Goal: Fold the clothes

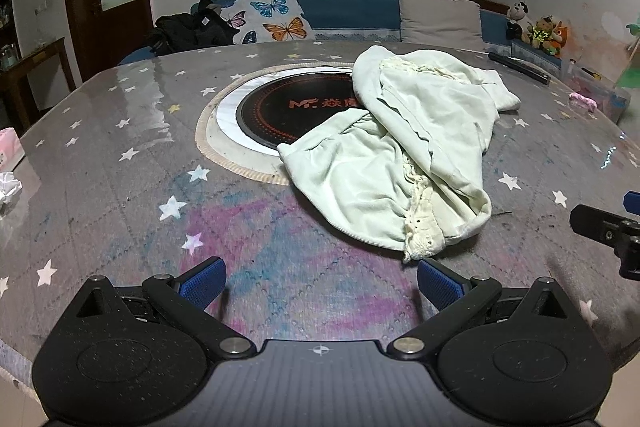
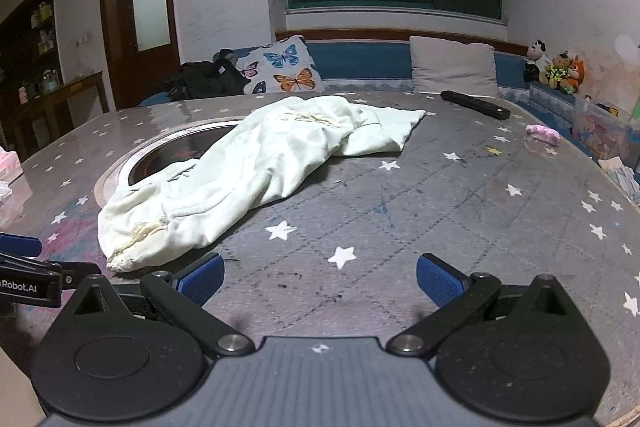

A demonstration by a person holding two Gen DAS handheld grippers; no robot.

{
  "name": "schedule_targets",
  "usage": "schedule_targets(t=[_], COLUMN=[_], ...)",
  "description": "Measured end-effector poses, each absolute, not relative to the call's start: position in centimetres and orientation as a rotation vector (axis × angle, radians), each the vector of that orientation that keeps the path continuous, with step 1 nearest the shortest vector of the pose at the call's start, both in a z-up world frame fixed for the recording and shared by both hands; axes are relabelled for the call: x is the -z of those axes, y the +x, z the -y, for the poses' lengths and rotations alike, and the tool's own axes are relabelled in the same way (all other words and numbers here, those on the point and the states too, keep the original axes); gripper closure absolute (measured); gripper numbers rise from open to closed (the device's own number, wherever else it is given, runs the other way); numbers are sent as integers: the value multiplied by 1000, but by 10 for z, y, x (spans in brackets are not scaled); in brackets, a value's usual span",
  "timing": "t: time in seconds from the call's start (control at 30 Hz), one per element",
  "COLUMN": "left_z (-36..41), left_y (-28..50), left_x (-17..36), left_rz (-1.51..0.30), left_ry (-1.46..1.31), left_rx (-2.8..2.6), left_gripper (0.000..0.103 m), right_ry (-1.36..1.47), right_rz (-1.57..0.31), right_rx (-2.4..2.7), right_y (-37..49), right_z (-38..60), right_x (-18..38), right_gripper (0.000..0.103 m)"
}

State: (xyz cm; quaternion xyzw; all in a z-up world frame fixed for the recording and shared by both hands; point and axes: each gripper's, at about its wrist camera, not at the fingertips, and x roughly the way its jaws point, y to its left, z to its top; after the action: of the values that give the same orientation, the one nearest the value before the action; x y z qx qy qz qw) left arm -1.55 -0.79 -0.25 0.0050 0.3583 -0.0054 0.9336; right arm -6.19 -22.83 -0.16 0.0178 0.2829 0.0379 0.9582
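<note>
A pale green garment (image 1: 404, 147) with a cream lace trim lies crumpled on the round star-patterned table (image 1: 120, 155), partly over the black hotplate (image 1: 288, 111) set in its middle. My left gripper (image 1: 320, 281) hovers open at the table's near edge, its blue pads wide apart, the garment's lace end just beyond the right pad. The right gripper shows at the right edge of the left wrist view. In the right wrist view the garment (image 2: 240, 171) lies ahead and to the left. My right gripper (image 2: 320, 277) is open over bare table, nothing between its fingers.
A black remote (image 2: 476, 105) and a small pink object (image 2: 542, 134) lie at the table's far right. A pink tissue pack (image 1: 9, 147) and crumpled tissue (image 1: 8, 187) sit at the left edge. A sofa with cushions, dark clothes and plush toys stands behind the table.
</note>
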Motion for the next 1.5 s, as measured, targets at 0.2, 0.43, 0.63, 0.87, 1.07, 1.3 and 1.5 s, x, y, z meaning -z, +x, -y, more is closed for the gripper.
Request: schedule_targets(t=[0.2, 0.43, 0.63, 0.87, 1.07, 1.3, 1.5], left_z=[7, 8, 10, 12, 14, 15, 14], left_y=[-15, -14, -13, -13, -14, -14, -15], left_x=[5, 6, 8, 9, 10, 12, 12], left_rz=[-736, -741, -747, -756, -759, -765, -764], left_ry=[8, 11, 16, 29, 39, 48, 48], left_rx=[14, 20, 24, 29, 34, 34, 36], left_gripper=[0, 0, 0, 0, 0, 0, 0], right_ry=[33, 34, 34, 36, 37, 34, 33], right_rz=[-587, -600, -605, -610, -612, -615, -618], right_rx=[-84, -90, -93, -91, -93, -96, -97], right_y=[-62, -60, -60, -59, -59, -58, -59], right_z=[224, 224, 223, 223, 222, 221, 220], right_x=[2, 5, 5, 6, 6, 6, 6], right_gripper=[0, 0, 0, 0, 0, 0, 0])
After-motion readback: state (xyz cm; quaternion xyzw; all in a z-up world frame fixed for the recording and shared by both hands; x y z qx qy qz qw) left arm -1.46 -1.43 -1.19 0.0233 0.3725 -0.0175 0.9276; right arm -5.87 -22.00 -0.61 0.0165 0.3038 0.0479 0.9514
